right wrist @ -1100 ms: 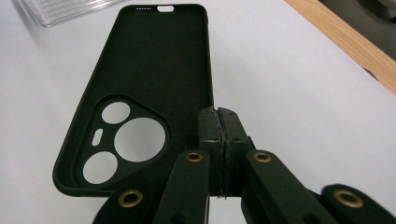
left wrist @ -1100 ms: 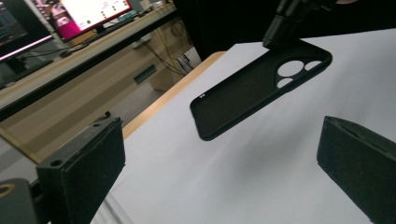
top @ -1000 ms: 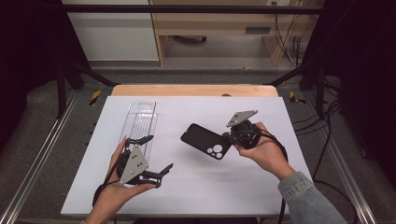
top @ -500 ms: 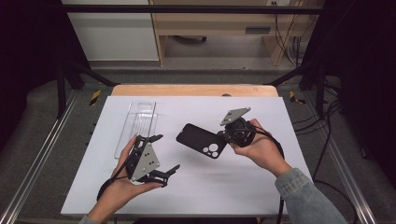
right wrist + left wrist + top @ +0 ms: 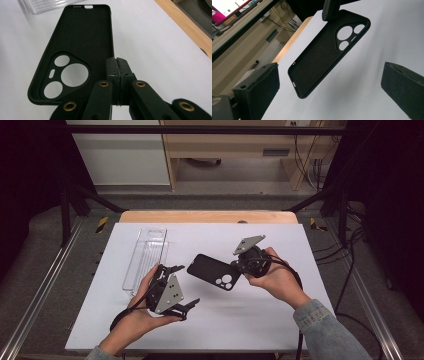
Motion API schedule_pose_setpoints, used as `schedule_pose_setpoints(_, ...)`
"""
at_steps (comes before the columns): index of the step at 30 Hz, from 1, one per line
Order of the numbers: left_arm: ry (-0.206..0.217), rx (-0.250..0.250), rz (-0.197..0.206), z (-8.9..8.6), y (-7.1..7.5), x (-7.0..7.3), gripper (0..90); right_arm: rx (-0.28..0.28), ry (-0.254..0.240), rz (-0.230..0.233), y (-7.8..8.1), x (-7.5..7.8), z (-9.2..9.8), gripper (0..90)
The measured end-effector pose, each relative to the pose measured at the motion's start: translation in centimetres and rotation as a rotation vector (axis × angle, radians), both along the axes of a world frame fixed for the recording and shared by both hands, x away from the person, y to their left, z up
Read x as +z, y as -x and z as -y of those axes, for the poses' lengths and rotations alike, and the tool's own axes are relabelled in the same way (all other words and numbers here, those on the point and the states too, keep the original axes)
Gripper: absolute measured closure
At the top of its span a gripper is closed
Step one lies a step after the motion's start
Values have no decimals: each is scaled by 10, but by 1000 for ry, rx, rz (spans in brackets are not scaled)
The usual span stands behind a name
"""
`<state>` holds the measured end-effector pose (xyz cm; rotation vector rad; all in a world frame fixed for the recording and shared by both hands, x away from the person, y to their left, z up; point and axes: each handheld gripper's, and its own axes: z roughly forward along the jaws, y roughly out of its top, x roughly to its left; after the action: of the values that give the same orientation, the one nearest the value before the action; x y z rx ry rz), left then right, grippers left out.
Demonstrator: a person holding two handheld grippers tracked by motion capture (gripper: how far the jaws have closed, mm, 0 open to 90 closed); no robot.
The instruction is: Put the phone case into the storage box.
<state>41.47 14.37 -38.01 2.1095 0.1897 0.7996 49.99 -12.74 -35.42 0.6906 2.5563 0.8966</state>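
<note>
Clear plastic tray [image 5: 146, 257] lies left of phone case [image 5: 214, 271].

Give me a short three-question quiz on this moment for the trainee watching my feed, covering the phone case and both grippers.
1. True or false: the right gripper is clamped on the rim of the black phone case.
2. How do the left gripper's jaws stand: A) shut on the case, B) open with nothing between the pads, C) shut on the clear plastic tray?
3. Which end of the case is nearer the right gripper's jaws, the camera cut-outs or the port end?

Key
1. True: the jaws pinch one side wall, and the case is held up off the white table.
2. B: the pads stand wide apart, facing the case.
3. The camera cut-outs.
</note>
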Motion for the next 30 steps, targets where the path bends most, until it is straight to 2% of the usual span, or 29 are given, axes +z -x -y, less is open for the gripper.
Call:
schedule_pose_setpoints(7, -18, -11, 2, 5, -1, -1, 17, 2, -3, -2, 0, 0, -1, 900)
schedule_pose_setpoints(19, -86, -40, 22, 13, -3, -1, 31, 17, -3, -4, 0, 3, -6, 900)
schedule_pose_setpoints(25, -102, -51, 26, 15, -5, -1, 31, 23, 5, -5, 2, 5, -9, 900)
schedule_pose_setpoints(30, -126, -76, 20, 20, -8, -2, 65, 29, -1, -11, 2, 6, -9, 900)
